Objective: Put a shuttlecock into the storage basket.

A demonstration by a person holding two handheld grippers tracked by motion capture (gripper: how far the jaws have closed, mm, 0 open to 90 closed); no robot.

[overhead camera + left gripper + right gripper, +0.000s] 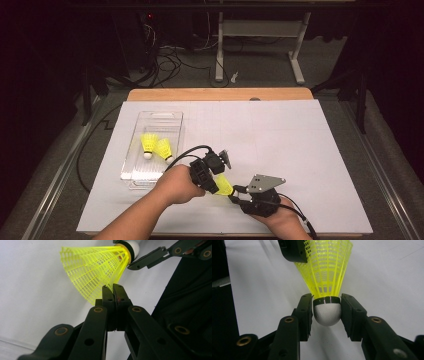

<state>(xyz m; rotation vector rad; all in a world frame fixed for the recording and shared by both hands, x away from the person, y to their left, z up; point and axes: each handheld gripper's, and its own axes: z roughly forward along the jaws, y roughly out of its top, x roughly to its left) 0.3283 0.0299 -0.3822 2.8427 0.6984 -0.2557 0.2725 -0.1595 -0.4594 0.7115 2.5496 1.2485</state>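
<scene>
A yellow mesh shuttlecock (224, 186) with a white cork hangs between my two grippers near the table's front edge. My left gripper (216, 188) is shut on the rim of its skirt; in the left gripper view the jaws (113, 288) pinch the yellow mesh (100, 267). My right gripper (234, 193) is shut on the cork end; in the right gripper view (327, 302) both pads press the white cork (327, 312) just below its black band. The left gripper's tip (293, 250) shows at the top of that view, on the skirt.
A clear plastic tray (145, 174) lies on the left of the white sheet (280, 135). It holds two more yellow shuttlecocks (148, 144) (164, 149). A cable (187, 150) loops from the left gripper. A wooden table edge (220, 94) runs along the back.
</scene>
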